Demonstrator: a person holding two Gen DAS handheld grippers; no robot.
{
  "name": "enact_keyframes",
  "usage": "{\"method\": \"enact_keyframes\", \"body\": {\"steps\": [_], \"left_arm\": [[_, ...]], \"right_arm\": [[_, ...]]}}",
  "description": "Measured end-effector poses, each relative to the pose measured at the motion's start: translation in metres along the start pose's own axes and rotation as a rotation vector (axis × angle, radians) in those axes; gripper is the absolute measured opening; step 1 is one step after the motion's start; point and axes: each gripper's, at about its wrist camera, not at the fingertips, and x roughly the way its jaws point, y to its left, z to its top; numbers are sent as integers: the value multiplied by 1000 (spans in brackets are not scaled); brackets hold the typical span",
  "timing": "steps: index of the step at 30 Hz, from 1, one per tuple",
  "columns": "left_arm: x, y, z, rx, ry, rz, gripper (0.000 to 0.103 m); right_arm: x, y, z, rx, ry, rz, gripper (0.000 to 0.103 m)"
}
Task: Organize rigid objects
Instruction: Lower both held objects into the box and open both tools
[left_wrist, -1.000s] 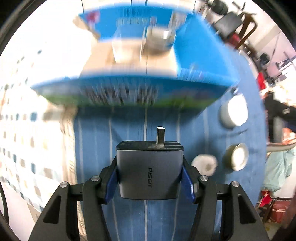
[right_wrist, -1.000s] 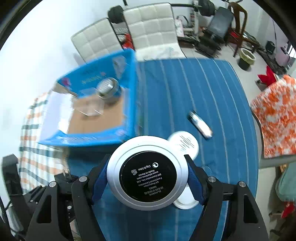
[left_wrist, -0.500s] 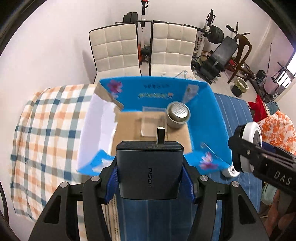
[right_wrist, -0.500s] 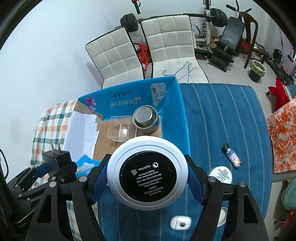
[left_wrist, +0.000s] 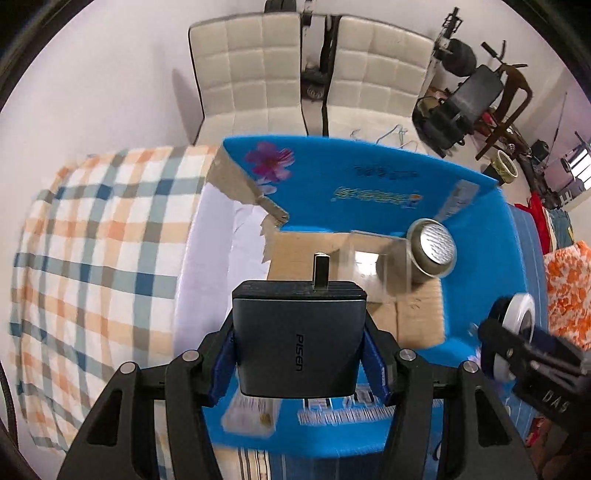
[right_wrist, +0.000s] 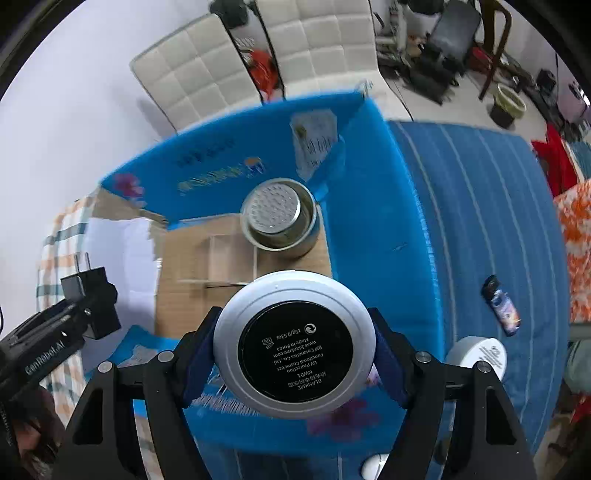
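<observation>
The left gripper (left_wrist: 298, 345) has its blue-padded fingers (left_wrist: 223, 363) pressed against both sides of a dark grey, matte, square charger (left_wrist: 298, 341) with metal prongs pointing away, held above the near left part of an open blue cardboard box (left_wrist: 369, 184). The right gripper (right_wrist: 293, 347) clamps a round, glossy white compact (right_wrist: 294, 345) with a black printed label disc, held over the box's near wall. Inside the box, on its bare brown cardboard floor, a clear plastic square container (right_wrist: 231, 258) lies just beside a cylindrical metal tin (right_wrist: 279, 218) with a dimpled lid in the far right corner. To the right, on the striped blue tablecloth (right_wrist: 480, 206), lie a small dark lighter (right_wrist: 501, 305) and a white round jar (right_wrist: 476, 357). A checked cloth (left_wrist: 96, 254) lies left of the box.
</observation>
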Motion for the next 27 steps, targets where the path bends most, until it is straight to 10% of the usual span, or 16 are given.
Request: {"method": "enact_keyframes", "body": {"steps": [16, 27], "left_arm": [[85, -29, 47, 137, 170, 18, 56], [121, -6, 56, 57, 300, -22, 57]], "right_arm": [[84, 15, 30, 9, 163, -47, 77], [110, 20, 36, -3, 240, -76, 77]]}}
